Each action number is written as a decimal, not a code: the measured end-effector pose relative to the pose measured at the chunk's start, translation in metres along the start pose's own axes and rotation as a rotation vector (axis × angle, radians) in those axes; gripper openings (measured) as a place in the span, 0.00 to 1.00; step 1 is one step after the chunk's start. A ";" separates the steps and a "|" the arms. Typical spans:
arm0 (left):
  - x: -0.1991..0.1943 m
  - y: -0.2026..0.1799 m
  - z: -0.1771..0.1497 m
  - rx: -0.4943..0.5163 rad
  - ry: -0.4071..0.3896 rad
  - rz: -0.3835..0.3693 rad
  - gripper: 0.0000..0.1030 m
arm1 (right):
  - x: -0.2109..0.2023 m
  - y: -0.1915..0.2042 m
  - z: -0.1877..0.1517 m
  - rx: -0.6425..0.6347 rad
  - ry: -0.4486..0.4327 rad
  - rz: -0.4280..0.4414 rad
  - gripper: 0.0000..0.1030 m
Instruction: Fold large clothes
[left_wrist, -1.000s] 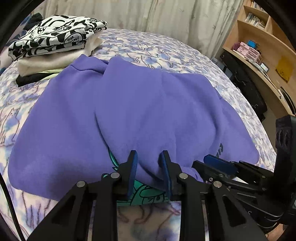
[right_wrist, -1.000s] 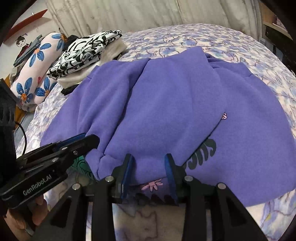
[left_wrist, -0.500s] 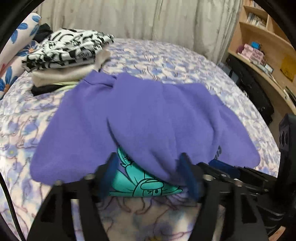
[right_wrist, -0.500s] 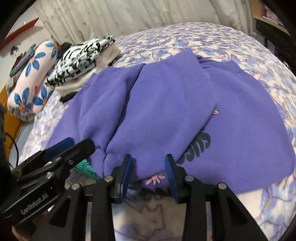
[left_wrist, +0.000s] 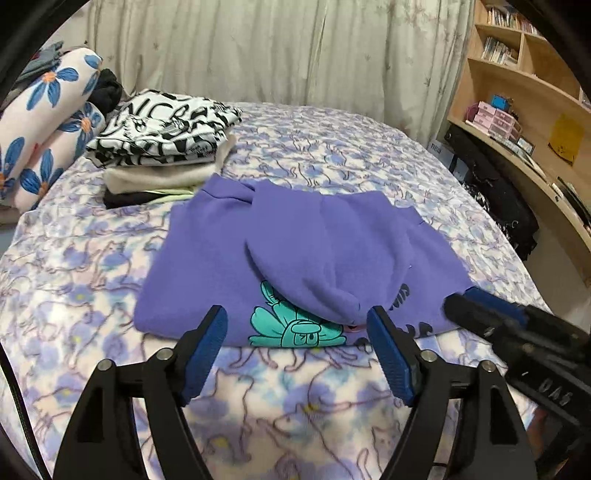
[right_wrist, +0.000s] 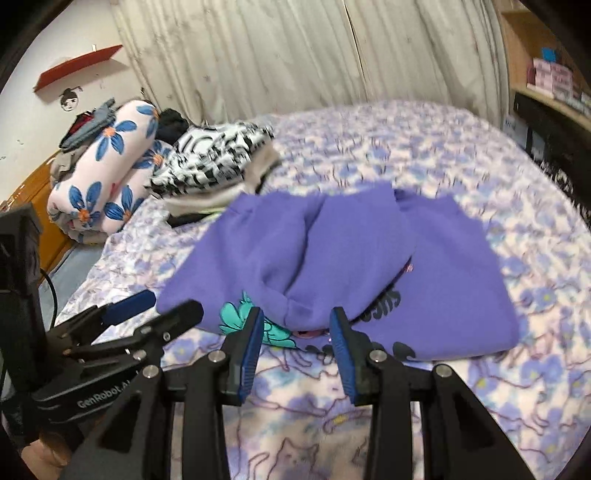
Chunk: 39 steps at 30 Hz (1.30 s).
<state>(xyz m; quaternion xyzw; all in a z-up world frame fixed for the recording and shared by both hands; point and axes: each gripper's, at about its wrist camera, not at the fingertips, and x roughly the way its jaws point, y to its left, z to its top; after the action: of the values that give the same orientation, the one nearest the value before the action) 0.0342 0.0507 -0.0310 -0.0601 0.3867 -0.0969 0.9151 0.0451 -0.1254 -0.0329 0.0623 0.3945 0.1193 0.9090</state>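
Both tongs have just let go of the purple sweatshirt (left_wrist: 321, 254) and pulled back toward the near edge of the bed (left_wrist: 351, 147). The left tongs (left_wrist: 297, 352) now gape wide and empty, and the right tongs (right_wrist: 297, 338) stand parted with nothing between them. That suggests this fold is laid and finished.

The sweatshirt lies in the middle of the bed, a sleeve folded down over its front, part-covering a teal cartoon print (left_wrist: 295, 325) at the near hem. Folded clothes (left_wrist: 166, 140) are stacked at the far left.
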 end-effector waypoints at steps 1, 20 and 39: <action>-0.006 0.000 0.000 -0.004 -0.007 -0.005 0.76 | -0.011 0.002 0.001 -0.003 -0.012 0.003 0.36; -0.024 0.041 -0.024 -0.212 0.100 -0.159 0.79 | -0.087 0.019 0.015 -0.090 -0.019 -0.009 0.48; 0.132 0.131 -0.049 -0.575 0.144 -0.167 0.79 | 0.055 -0.007 0.022 -0.040 0.039 -0.108 0.48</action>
<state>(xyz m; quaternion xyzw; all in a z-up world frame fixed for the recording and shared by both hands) 0.1064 0.1470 -0.1813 -0.3411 0.4558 -0.0626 0.8197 0.0991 -0.1177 -0.0582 0.0202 0.4126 0.0792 0.9072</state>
